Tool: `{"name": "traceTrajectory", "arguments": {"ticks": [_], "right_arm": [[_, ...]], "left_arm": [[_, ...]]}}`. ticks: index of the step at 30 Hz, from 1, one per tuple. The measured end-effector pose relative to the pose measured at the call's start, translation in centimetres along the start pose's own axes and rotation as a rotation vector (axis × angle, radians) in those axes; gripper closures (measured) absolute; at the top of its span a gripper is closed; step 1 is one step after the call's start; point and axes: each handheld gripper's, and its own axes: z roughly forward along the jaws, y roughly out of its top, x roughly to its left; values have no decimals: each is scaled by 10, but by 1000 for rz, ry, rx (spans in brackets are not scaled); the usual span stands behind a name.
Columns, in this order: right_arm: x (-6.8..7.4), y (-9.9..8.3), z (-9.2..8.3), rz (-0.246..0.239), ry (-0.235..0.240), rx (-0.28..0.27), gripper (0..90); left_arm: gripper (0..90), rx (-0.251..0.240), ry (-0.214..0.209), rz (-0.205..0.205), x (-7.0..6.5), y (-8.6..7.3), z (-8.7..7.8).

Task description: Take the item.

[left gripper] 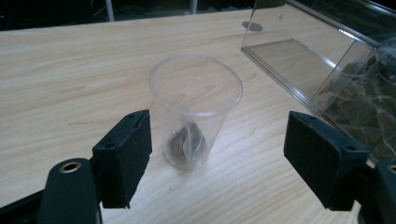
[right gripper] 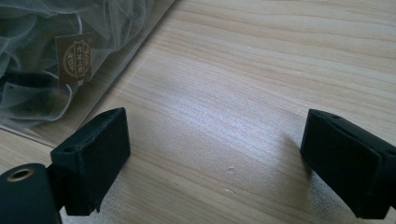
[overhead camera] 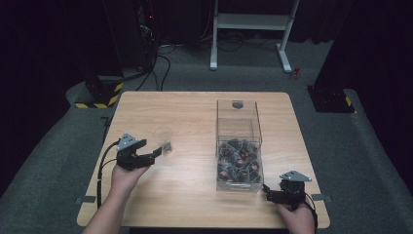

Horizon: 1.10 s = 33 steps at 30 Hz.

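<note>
Cup [left gripper: 195,109], clear plastic, stands upright on the bench [overhead camera: 195,190], left of centre, w/ a small dark sachet [left gripper: 186,143] lying at its bottom. In the left gripper view it sits between my left hand-held gripper's [left gripper: 218,154] jaws, closer to the one at the picture's left, but neither pad touches it: jaws wide apart, nothing gripped. From the high view I see that left hand-held gripper [overhead camera: 158,152] right beside the cup [overhead camera: 164,140], jaws pointing toward it.

To the right of the cup, well apart, stands a clear plastic box [overhead camera: 238,146], long side running away from me. Its near half is packed w/ dark sachets in sheer mesh [overhead camera: 238,163]; far half looks bare. In the left gripper view the box wall [left gripper: 308,60] runs along the right edge.

My right hand-held gripper [overhead camera: 267,192] rests low at the bench's near right corner, just beside the box's near end. In the right gripper view, right hand-held gripper [right gripper: 215,163] jaws are spread wide over bare wood, holding nothing; box corner w/ a gold-printed label [right gripper: 75,57] at upper left.
</note>
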Motion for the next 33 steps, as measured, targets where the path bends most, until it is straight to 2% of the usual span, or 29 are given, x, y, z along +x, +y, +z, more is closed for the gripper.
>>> {"name": "traceTrajectory", "arguments": {"ticks": [9, 20, 29, 32, 33], "right_arm": [[0, 0, 0, -2, -1, -1, 81], [0, 0, 0, -1, 0, 0, 81], [0, 0, 0, 0, -2, 0, 83], [0, 0, 0, 0, -2, 0, 83], [0, 0, 0, 0, -2, 0, 83]], "left_arm": [[245, 33, -1, 1, 2, -19, -5], [254, 113, -3, 1, 6, -51, -9], [261, 215, 18, 43, 9, -78, -17], [261, 241, 45, 72, 8, -88, -19], [260, 236, 55, 80, 8, -90, -20]]}}
